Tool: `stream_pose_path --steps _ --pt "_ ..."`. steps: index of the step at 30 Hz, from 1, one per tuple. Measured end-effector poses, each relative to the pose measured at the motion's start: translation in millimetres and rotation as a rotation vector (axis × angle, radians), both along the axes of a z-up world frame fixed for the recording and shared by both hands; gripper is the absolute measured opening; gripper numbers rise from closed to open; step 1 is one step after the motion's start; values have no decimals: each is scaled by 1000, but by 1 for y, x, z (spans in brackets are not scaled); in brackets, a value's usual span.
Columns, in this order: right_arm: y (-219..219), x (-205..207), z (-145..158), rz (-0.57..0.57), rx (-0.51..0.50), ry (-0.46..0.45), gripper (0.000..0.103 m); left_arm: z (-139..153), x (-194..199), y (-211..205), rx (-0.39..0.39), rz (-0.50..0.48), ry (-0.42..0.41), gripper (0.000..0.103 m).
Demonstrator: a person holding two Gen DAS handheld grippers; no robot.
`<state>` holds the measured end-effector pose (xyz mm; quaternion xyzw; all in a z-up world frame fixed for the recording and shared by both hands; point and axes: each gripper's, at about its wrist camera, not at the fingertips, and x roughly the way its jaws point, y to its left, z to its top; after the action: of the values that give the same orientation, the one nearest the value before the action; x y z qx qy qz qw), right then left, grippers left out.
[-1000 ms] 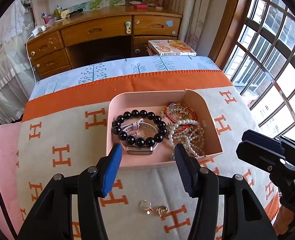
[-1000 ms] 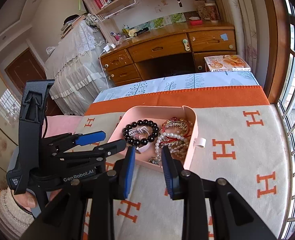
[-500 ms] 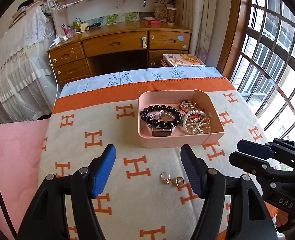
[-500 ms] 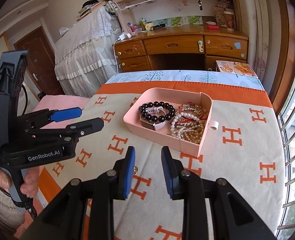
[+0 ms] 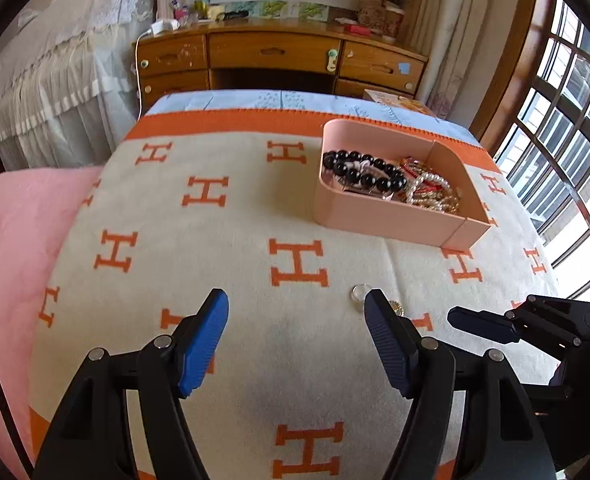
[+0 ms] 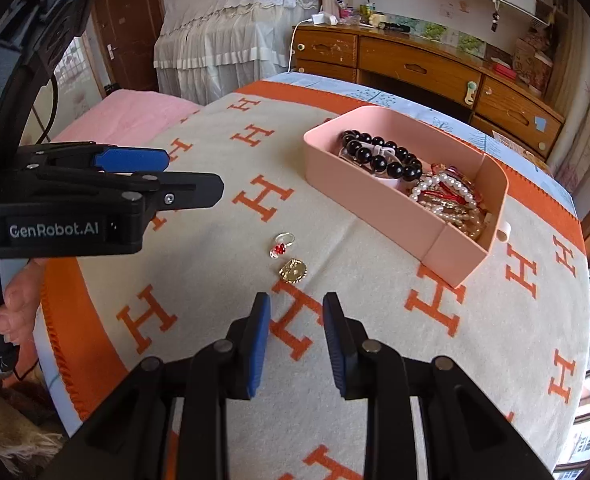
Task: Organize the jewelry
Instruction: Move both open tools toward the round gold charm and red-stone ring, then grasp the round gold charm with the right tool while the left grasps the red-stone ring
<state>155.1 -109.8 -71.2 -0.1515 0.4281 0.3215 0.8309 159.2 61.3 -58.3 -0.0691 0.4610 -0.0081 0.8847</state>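
Orange-H blanket point(image 6: 375, 360); left tool point(image 6: 167, 176) reads "GenRobot.AI".

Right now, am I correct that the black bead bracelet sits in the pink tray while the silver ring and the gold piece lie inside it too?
Not quite. The black bead bracelet does sit in the pink tray, but the silver ring and the gold piece lie outside it, on the blanket ahead of the right tongs, as the right wrist view shows.

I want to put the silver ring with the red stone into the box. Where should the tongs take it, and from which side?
The silver ring lies flat on the blanket, beside the gold piece. Probably best to come from above with the right tongs and pinch across the thin band, away from the red stone.
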Motion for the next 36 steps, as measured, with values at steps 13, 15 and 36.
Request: stream_pose_path --steps 13,15,36 --pt "21 19 -26 71 -25 -41 27 -38 2 10 -49 27 77 69" --pt "22 23 -26 83 -11 -49 27 -39 2 10 -53 22 77 69" --pt "-32 11 -25 -71 108 -6 20 -43 19 -35 -51 -62 92 69"
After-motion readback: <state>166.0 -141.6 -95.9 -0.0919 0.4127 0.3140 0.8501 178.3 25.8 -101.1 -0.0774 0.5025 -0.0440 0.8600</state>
